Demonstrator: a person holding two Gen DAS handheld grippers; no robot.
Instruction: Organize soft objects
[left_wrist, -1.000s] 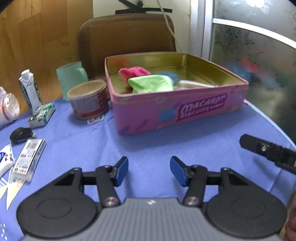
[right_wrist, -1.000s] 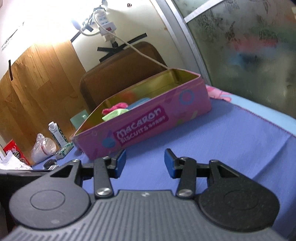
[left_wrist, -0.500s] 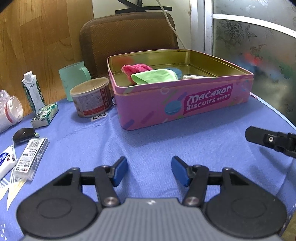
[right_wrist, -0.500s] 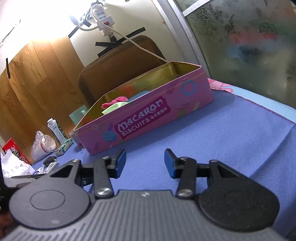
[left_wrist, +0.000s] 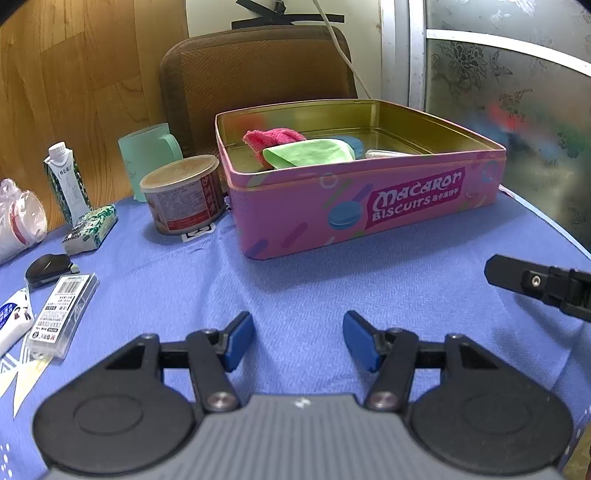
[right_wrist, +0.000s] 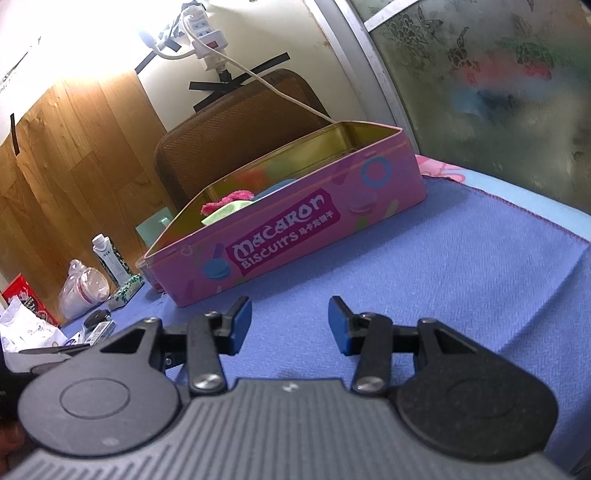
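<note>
Nearest, left claw (left_wrist: 298, 341) and right claw (right_wrist: 290, 325), both apart and empty over blue counter (left_wrist: 332, 280). Farther, straight ahead: pink tin (left_wrist: 369, 206), long axis left-right, holding pink cloth (left_wrist: 273, 137) and green cloth (left_wrist: 310, 152). Left claw likely nearer.

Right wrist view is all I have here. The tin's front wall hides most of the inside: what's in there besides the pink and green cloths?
Observer: From the left wrist view, a blue soft piece lies behind the green cloth, and a pale flat item sits right of it; I can't tell what that is.
Operator: Is the right half of the tin free?
Observer: Yes, the gold floor of the pink biscuit tin is bare there.
Operator: Anything hidden behind the tin's left end?
Observer: A lidded round can stands close beside that corner, with a green mug behind it.
</note>
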